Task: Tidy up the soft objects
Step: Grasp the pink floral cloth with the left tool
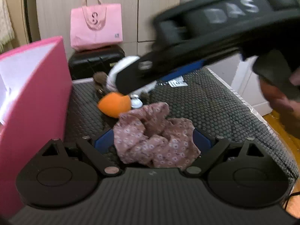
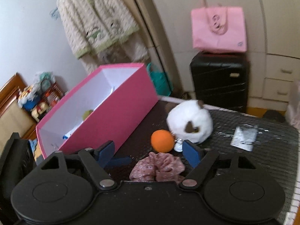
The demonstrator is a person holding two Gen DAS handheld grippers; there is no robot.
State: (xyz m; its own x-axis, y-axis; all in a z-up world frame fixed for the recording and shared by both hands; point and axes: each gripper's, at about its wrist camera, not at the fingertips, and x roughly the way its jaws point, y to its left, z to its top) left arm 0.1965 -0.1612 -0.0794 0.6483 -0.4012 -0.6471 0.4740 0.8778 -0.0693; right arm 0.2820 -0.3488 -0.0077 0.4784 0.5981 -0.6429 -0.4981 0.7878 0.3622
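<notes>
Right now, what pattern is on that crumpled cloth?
Dusty pink cloth with small white flowers, clearest in the left wrist view.

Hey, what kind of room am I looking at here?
Probably a bedroom: a quilted robe hangs by the wall, a black suitcase stands against wardrobe doors, and a wooden headboard shows at left.

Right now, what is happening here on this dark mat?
A person holds two grippers and sorts soft things into the pink box. The left gripper is open around the floral scrunchie, which lies on the mat. The right gripper is open above it, holding nothing. The orange ball and the white plush toy wait on the mat beside the box.
</notes>
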